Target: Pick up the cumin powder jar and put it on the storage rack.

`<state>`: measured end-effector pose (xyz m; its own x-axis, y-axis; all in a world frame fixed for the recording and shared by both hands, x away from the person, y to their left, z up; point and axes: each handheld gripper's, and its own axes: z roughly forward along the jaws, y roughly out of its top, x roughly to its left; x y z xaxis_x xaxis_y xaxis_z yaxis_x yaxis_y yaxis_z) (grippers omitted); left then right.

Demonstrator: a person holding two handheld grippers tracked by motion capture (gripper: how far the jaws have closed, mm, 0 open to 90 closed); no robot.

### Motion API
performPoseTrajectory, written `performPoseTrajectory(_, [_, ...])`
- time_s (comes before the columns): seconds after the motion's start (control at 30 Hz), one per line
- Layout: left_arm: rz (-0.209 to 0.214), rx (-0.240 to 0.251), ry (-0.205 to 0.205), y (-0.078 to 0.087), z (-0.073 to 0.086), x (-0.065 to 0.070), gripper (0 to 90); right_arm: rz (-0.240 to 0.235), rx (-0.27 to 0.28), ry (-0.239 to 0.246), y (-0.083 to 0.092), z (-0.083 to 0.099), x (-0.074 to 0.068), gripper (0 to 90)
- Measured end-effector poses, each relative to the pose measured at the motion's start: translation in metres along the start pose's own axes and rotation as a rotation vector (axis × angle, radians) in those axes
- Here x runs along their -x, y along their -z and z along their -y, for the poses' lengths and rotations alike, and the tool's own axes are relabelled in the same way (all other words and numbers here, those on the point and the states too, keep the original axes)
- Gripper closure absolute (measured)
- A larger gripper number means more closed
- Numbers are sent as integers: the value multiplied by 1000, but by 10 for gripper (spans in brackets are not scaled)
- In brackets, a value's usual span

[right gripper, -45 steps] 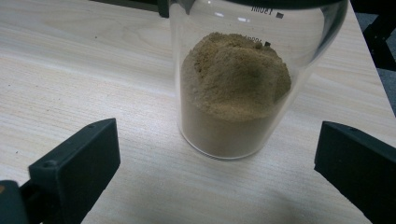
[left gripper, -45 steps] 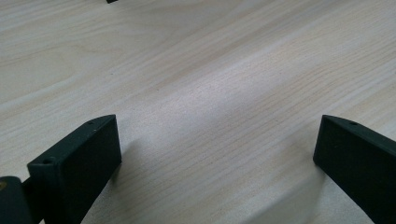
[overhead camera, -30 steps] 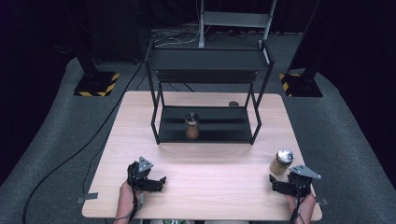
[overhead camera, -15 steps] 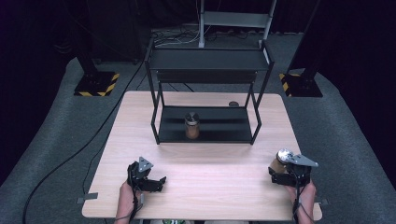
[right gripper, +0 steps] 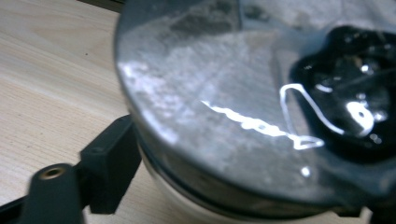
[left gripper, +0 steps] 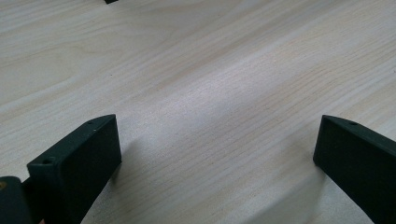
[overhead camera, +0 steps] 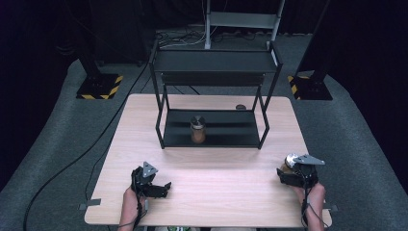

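Observation:
A jar with a silver lid (overhead camera: 290,159) stands near the table's right edge. My right gripper (overhead camera: 289,169) is around it from the near side. In the right gripper view the lid (right gripper: 224,93) looms close, and the left finger (right gripper: 109,158) lies against or just beside the jar's pale wall; the other finger is hidden under the lid. My left gripper (overhead camera: 162,186) rests low over the front left of the table (overhead camera: 211,163), open, with bare wood between its fingers (left gripper: 74,163).
A black two-level rack (overhead camera: 214,62) stands at the back middle of the table. On its lower shelf is a second brown jar with a metal lid (overhead camera: 197,129). A small dark round thing (overhead camera: 240,107) lies behind the rack.
My right gripper has moved forward and left onto the silver-lidded jar, which now sits between its jaws. The left gripper has stayed in place.

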<state>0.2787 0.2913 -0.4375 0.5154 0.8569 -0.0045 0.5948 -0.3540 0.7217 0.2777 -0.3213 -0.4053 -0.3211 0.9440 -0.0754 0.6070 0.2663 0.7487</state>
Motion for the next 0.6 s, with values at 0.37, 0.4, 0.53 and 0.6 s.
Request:
performPoseTrajectory(0.37, [0, 0, 0, 0, 0, 0, 5, -14, -16, -27, -1, -3, 4, 295])
performPoseTrajectory(0.4, [0, 0, -1, 0, 0, 0, 5, -16, -18, -28, -1, -4, 5, 296])
performPoseTrajectory(0.53, [0, 0, 0, 0, 0, 0, 5, -27, -41, -29, -1, -10, 7, 299])
performPoseTrajectory(0.6, [0, 0, 0, 0, 0, 0, 6, -30, -53, -23, -1, -13, 7, 300])
